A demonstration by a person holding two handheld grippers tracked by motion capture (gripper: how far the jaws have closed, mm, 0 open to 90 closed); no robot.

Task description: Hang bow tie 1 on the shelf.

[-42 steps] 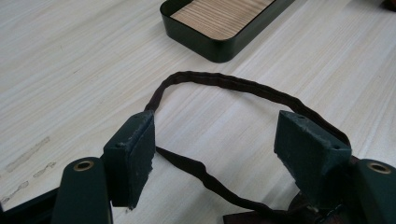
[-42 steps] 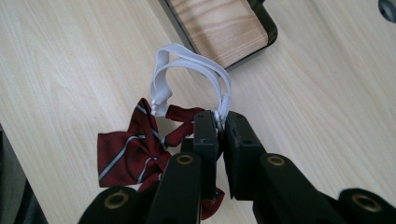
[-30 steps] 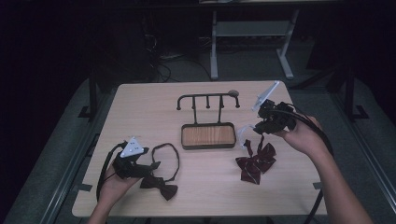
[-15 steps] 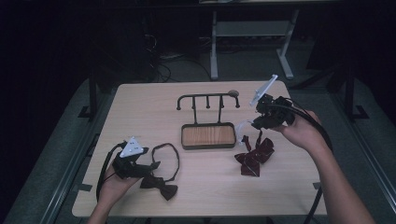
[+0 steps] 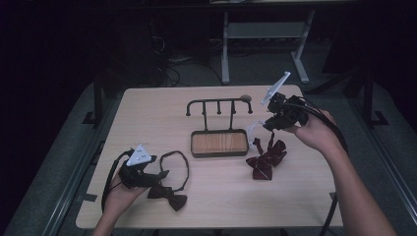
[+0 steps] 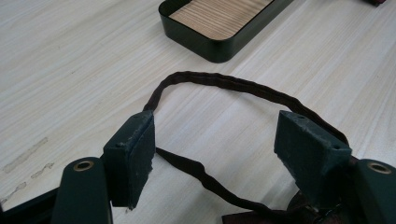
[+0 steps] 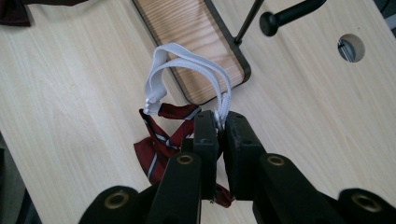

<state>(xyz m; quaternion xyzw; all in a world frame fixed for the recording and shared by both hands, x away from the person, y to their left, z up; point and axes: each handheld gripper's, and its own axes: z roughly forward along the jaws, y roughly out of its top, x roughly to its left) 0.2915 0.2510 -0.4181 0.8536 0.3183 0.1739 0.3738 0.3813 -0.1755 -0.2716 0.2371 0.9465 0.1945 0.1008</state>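
The striped dark-red bow tie (image 5: 265, 158) hangs partly lifted by its white strap (image 7: 187, 70) near the table's (image 5: 147, 113) right edge. The plain dark bow tie (image 5: 169, 194), strap looped flat, lies near the front-left corner.

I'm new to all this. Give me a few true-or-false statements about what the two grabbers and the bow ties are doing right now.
1. The right gripper pinches the red bow tie's white strap. True.
2. The left gripper is clamped shut. False: its jaws stand open over the dark bow tie's strap.
3. A bow tie hangs on the rack. False: its pegs are bare.
4. The tray holds nothing. True.
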